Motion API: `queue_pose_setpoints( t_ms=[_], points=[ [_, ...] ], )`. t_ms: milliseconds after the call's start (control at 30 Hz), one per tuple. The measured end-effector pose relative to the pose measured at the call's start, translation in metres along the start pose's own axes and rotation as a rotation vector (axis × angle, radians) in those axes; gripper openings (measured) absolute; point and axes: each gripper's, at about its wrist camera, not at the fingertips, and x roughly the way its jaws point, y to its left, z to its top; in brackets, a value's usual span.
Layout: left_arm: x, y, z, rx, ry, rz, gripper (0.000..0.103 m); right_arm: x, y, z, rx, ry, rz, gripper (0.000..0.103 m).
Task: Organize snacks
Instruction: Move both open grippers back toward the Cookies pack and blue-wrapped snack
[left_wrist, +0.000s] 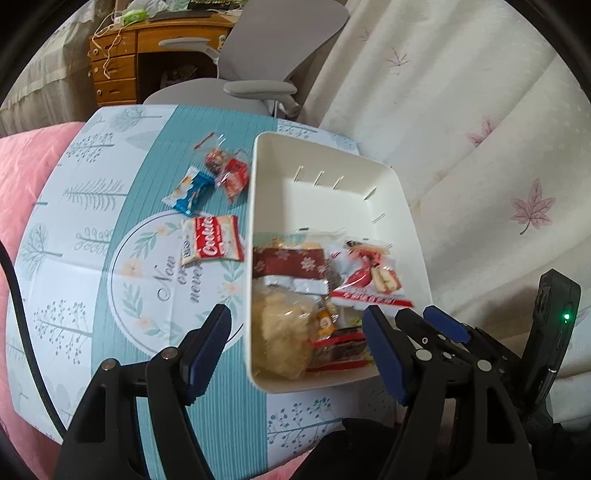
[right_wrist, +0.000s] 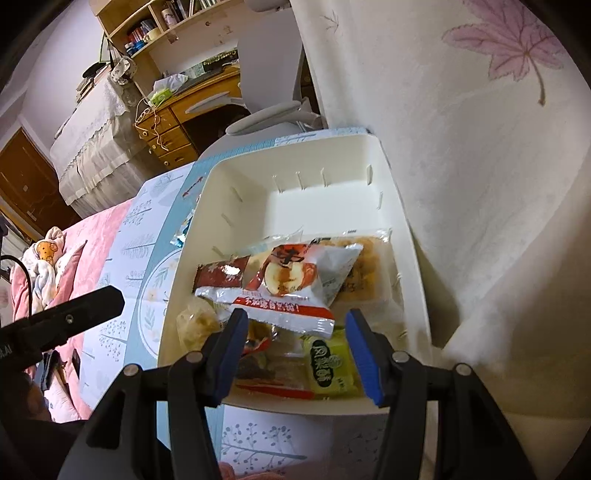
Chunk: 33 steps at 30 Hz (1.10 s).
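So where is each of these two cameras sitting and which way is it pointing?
Left wrist: rides the left gripper, angled down at the patterned table with loose snack packets and the white bin; its own open fingers show, plus the right gripper at right.
Right wrist: rides the right gripper, angled down into the bin; its open blue-padded fingers hang above the packets, and a black part of the other gripper shows at left.
Shared: the bin, the red-and-white apple packet, the table, the desk behind.
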Motion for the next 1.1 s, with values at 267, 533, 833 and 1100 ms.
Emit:
queue_pose_setpoints(
  t_ms=[267, 533, 833, 1100],
  points=[
    [-0.01, 0.031, -0.003, -0.006, 0.024, 0.011, 0.072, 0.012, 0.013, -0.008, 0.061, 0.06, -0.008, 0.055],
    [-0.034, 0.08, 0.004, 0.035, 0.048, 0.018, 0.072, 0.018, 0.036, -0.019, 0.232, 0.068, -0.027, 0.055],
    [-0.067, 0.138, 0.017, 0.155, 0.066, 0.024, 0.074, 0.017, 0.075, -0.032, 0.504, 0.081, -0.022, 0.055],
    [-0.091, 0.182, 0.04, 0.289, 0.032, 0.048, 0.075, 0.032, 0.106, -0.046, 0.839, 0.114, 0.066, 0.055]
  ],
)
